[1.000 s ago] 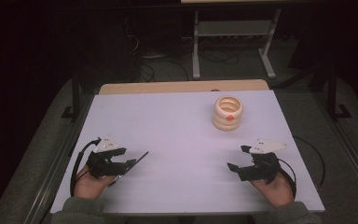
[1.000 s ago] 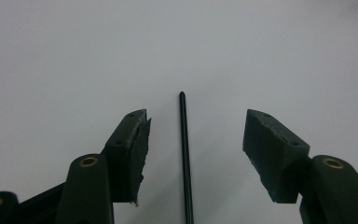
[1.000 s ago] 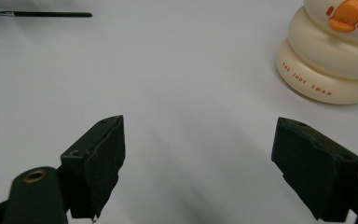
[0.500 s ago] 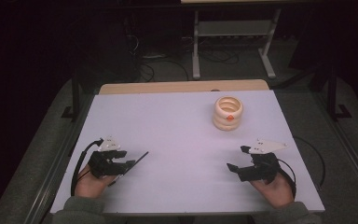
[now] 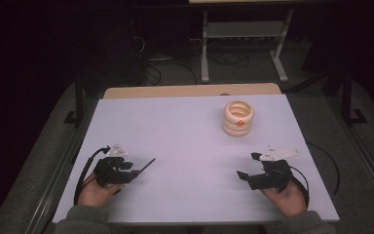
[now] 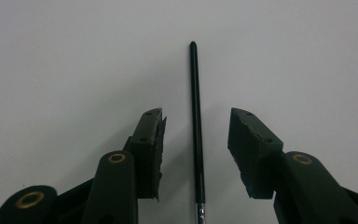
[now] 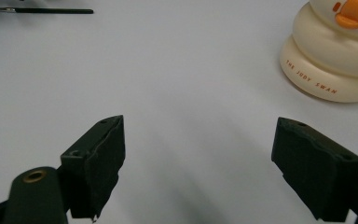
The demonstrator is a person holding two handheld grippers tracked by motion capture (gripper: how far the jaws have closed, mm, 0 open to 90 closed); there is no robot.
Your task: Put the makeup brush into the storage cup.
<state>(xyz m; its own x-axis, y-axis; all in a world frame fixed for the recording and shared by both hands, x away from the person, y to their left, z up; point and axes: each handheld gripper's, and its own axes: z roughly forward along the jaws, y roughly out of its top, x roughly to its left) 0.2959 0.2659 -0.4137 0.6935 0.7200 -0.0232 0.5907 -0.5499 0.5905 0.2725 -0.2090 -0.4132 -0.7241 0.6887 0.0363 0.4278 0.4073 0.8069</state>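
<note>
Straddling a thin glossy black brush (image 6: 196, 121), possibly untouched, left gripper (image 6: 196, 140)

Lab: dark room, metal frame (image 5: 243, 36), floor cables (image 5: 160, 68).

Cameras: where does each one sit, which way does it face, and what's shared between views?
High view: above the person's side, looking forward and down on the table; shows both hands, left gripper, right gripper.
Left gripper view: rides that gripper, looks along its open jaws at the thin black brush lying between them.
Right gripper view: looks along its open jaws toward the cream ring holder.
Shared: brush and holder appear in high and right gripper views.
</note>
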